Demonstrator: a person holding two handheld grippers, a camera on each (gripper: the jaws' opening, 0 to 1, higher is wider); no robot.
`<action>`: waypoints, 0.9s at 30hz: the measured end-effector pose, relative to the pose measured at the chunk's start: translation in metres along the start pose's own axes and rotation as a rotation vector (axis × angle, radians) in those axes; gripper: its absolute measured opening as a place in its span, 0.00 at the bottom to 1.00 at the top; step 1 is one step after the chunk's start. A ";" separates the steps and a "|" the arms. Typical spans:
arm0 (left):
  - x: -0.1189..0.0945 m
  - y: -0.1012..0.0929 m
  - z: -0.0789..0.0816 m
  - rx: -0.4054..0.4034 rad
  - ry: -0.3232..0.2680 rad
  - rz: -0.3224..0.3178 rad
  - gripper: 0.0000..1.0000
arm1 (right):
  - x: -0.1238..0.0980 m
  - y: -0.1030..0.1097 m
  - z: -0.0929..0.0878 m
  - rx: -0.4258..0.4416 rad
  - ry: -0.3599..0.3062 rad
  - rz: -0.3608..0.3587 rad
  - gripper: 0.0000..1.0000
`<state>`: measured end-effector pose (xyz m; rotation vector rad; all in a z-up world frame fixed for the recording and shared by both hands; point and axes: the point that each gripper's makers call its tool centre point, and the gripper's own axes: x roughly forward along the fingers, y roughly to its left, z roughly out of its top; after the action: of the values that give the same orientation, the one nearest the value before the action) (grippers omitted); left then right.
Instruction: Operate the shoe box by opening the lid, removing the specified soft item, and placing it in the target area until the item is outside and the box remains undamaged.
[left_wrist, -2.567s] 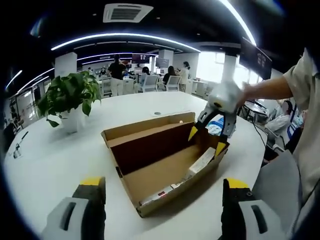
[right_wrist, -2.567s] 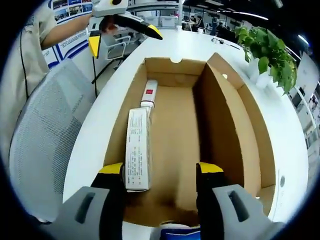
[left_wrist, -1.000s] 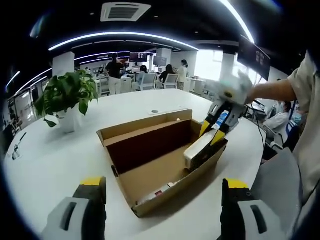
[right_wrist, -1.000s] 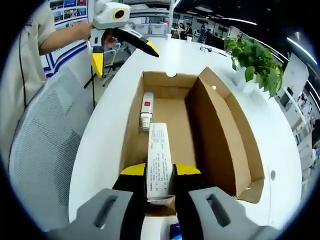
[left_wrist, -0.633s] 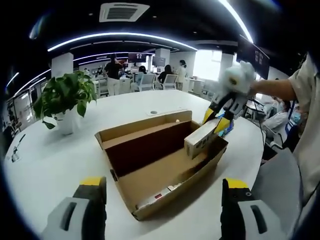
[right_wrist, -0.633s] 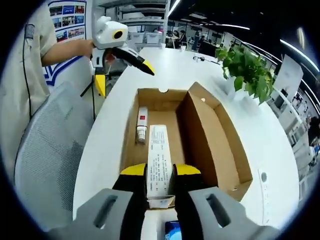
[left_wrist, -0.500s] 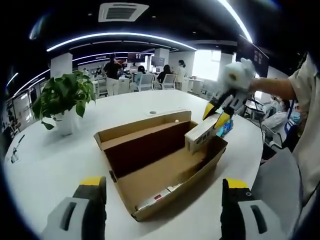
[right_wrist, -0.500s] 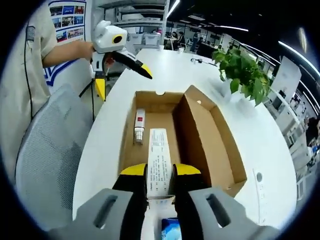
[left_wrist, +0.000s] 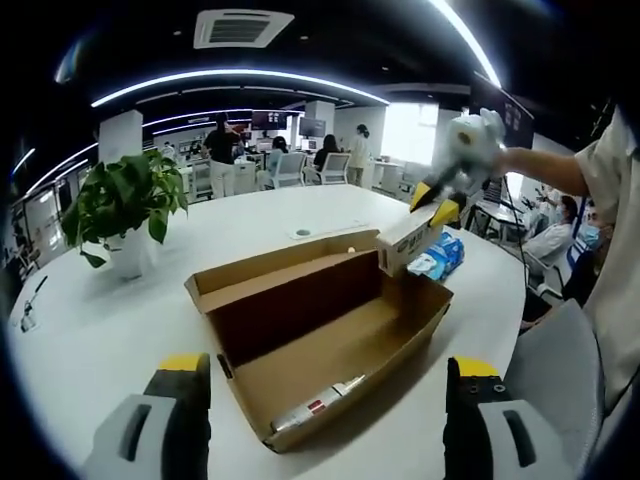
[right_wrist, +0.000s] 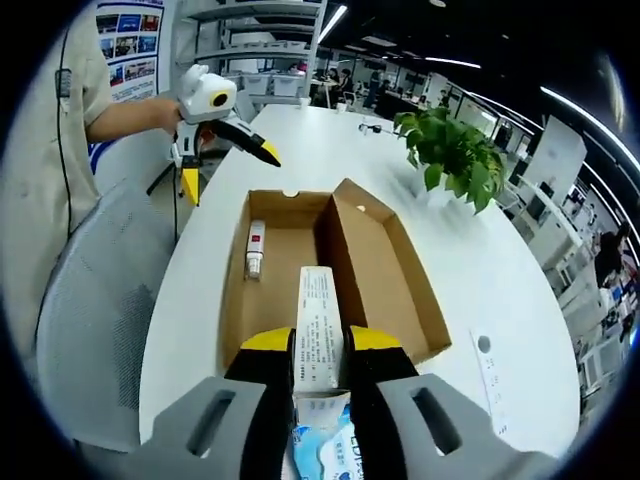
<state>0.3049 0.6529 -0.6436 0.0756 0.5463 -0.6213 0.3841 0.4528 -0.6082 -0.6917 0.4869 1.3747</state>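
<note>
The open cardboard shoe box (left_wrist: 300, 300) (right_wrist: 385, 262) lies on the white round table, its lid flap standing up. A long white carton (right_wrist: 318, 325) (left_wrist: 408, 238) is pinched in my right gripper (right_wrist: 320, 345) (left_wrist: 435, 205), held up above the box's near end. A red-and-white tube (right_wrist: 255, 250) (left_wrist: 310, 405) lies on the box floor. A soft blue-and-white pack (right_wrist: 325, 445) (left_wrist: 440, 258) lies on the table outside the box, just beneath my right gripper. My left gripper (left_wrist: 325, 365) (right_wrist: 228, 170) stands open at the opposite end of the box, holding nothing.
A potted green plant (left_wrist: 125, 205) (right_wrist: 450, 150) stands on the table beyond the box. A grey mesh chair (right_wrist: 90, 320) sits at the table's edge. A person's sleeve and arm (left_wrist: 600, 180) hold the grippers. People and desks fill the office behind.
My right gripper shut on the white carton and has lifted it up and back out of the box. The blue-and-white pack has come into view under it. My left gripper stayed open.
</note>
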 end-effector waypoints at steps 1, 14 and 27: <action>0.000 0.000 0.000 0.001 0.001 -0.001 1.00 | -0.004 -0.002 -0.001 -0.002 0.001 -0.003 0.17; 0.002 0.001 -0.002 0.002 0.015 -0.007 1.00 | -0.040 -0.027 -0.024 -0.009 0.032 -0.043 0.17; 0.001 0.003 0.002 0.007 0.013 -0.012 1.00 | -0.066 -0.051 -0.053 -0.003 0.068 -0.066 0.17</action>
<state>0.3079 0.6543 -0.6421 0.0833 0.5575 -0.6349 0.4284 0.3659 -0.5928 -0.7525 0.5115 1.2931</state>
